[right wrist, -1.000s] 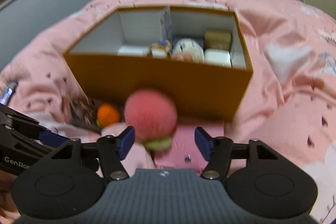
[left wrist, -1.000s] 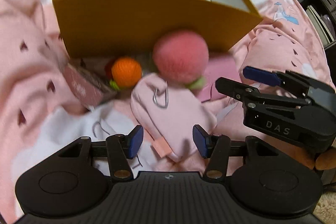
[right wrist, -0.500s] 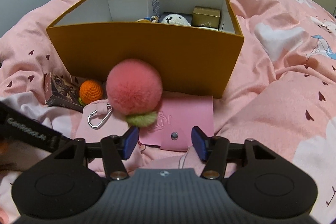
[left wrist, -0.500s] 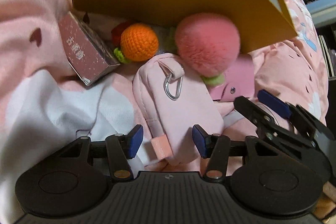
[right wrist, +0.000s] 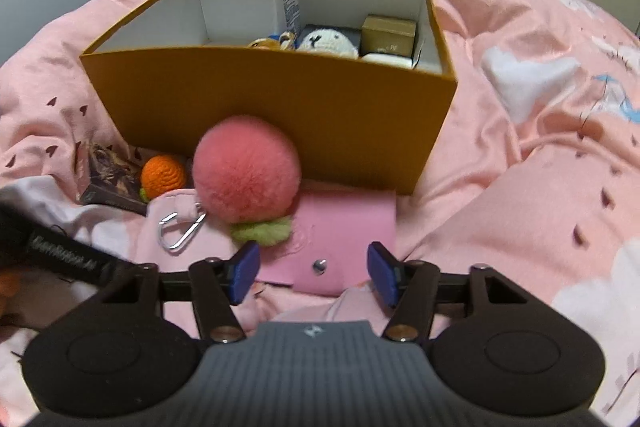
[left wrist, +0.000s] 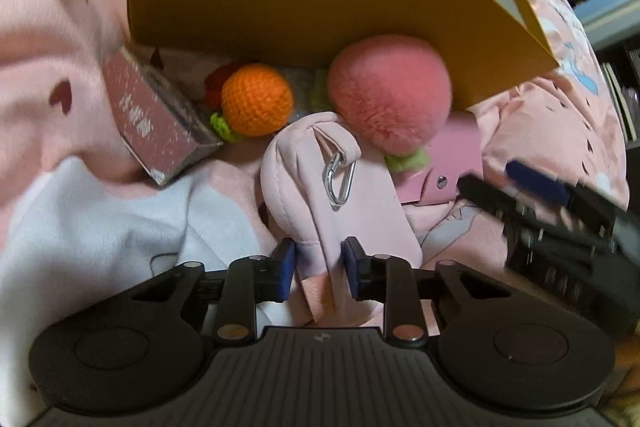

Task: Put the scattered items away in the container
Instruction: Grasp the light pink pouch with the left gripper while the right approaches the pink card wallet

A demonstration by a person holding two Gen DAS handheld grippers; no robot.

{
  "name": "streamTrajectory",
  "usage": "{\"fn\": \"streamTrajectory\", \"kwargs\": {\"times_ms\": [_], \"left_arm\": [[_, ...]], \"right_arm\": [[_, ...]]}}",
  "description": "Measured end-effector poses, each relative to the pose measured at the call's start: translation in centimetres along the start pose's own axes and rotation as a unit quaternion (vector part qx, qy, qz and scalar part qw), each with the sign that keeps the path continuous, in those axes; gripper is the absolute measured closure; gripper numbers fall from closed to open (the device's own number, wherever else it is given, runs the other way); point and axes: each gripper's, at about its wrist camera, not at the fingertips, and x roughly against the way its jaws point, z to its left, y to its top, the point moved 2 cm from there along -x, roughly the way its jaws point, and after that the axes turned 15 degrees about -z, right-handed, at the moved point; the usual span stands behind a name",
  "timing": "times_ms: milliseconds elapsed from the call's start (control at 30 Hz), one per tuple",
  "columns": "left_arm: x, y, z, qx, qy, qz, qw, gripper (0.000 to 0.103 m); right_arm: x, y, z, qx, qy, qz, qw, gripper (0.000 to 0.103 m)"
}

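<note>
Left gripper point(left wrist: 319, 269) has its blue pads pinched narrow on the near end of the pale pink pouch point(left wrist: 340, 203), fabric bunched between them, so it is gripping the pouch. Right gripper point(right wrist: 313, 273) is spread wide and holds nothing, poised just above the near edge of the pink snap wallet point(right wrist: 344, 227). Landmark is the orange box point(right wrist: 272, 111): every loose item sits just in front of its front wall on the pink duvet point(right wrist: 520, 187). The pouch lies with its long axis running from the left gripper toward the box, carabiner point(left wrist: 339, 183) end pointing at the box. The fluffy pink pom-pom point(left wrist: 388, 95) leans against the box front and rests on the pouch's far end and the wallet; the crochet orange point(left wrist: 256, 99) and a small pink card box point(left wrist: 148, 119) sit further left along the same wall. Pouch looks soft, padded and light, will sag and fold when lifted; the end grip seems fine but expect it to dangle, and the pom-pom will likely roll off. Wallet is flat, thin and lies flush on soft bedding; best taken by the near edge, pressing into the duvet. Box already holds a white crochet toy point(right wrist: 328, 43) and a gold box point(right wrist: 388, 35) at its right end.
</note>
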Motion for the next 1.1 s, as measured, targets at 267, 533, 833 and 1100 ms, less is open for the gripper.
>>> {"fn": "streamTrajectory", "kwargs": {"times_ms": [267, 533, 833, 1100], "left_arm": [[3.5, 1.0, -1.0, -0.076, 0.0, -0.048, 0.996, 0.079], [5.5, 2.3, -0.5, -0.07, -0.011, -0.09, 0.9934, 0.079], [6.4, 3.0, 0.3, -0.044, -0.009, -0.121, 0.9917, 0.079], [6.4, 2.8, 0.4, -0.04, -0.009, -0.121, 0.9918, 0.079]], "right_arm": [[-1.8, 1.1, -2.6, -0.014, -0.008, 0.038, 0.999, 0.035], [-5.6, 1.0, -4.7, -0.071, 0.024, 0.105, 0.992, 0.03], [-9.1, -0.4, -4.5, -0.089, 0.058, 0.132, 0.985, 0.016], [-6.9, -0.1, -4.5, -0.108, 0.067, 0.119, 0.985, 0.05]]}}
